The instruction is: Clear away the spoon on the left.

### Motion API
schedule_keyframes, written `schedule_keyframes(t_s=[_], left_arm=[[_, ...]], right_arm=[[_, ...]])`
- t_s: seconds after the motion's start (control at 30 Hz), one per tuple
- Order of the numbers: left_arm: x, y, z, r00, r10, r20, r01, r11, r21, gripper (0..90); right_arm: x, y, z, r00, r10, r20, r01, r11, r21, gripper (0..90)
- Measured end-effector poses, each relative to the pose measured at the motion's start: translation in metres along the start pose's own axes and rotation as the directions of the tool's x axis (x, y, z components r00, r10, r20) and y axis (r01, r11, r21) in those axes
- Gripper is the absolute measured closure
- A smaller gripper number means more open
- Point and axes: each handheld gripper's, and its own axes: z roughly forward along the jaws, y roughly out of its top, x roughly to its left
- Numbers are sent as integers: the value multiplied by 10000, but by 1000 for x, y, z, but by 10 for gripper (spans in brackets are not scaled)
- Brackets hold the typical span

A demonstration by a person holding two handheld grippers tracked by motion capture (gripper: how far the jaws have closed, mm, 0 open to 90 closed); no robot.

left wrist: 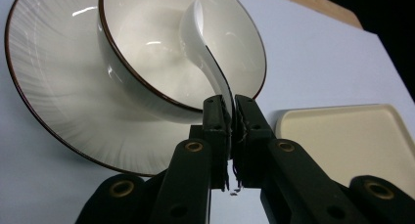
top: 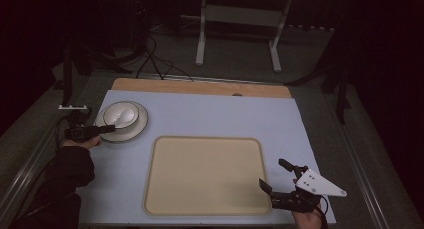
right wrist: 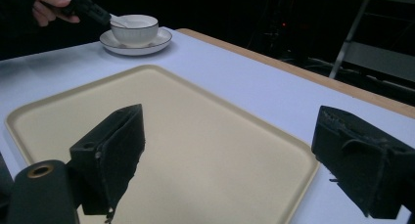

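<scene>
A white bowl [top: 120, 114] with a dark rim sits on a white plate [top: 138, 128] at the table's back left. Inside the bowl [left wrist: 147, 43] lies a white spoon [left wrist: 198, 38], its handle rising over the rim. My left gripper [left wrist: 230, 114] is shut on that handle; the high view shows it [top: 111, 129] at the plate's left edge, held by a hand. My right gripper [top: 275, 174] stands open at the cream tray's [top: 165, 199] right front corner, with nothing between its jaws [right wrist: 225, 155]. From the right gripper view the bowl [right wrist: 134, 31] and plate [right wrist: 164, 38] are far off.
A light blue mat [top: 215, 116] covers the table, with a wooden strip [top: 200, 86] along the back edge. The cream tray [right wrist: 195, 116] fills the middle front. Beyond the table stand a white frame [top: 237, 19] and cables [top: 155, 64] on a dark floor.
</scene>
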Motion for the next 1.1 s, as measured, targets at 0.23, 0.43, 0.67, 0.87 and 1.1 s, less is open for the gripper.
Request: schedule_keyframes(t_s=[0.23,0.43,0.67,0.87,1.1], left_arm=[[1,-1,-6,9999,-141,-73,140,9998,-174,861],[-2,-4,-12,9999,-102,21,103,9992,-393,861],[-9,-4,-27,9998,179,-88,-184,9976,-670,861],[-19,-4,-42,9994,291,-166,-307,9943,-1021,861],[-35,-1,-55,9987,499,-73,-505,9883,-1437,861]], right_arm=[[0,0,-1,10000,15,43,-15,10000,-45,124],[1,1,-1,9998,-110,183,111,9999,-81,124],[2,1,-1,9996,-120,240,121,9999,-65,124],[1,1,0,9996,-110,276,112,9999,-76,124],[1,1,0,9996,-96,282,97,9999,-55,124]])
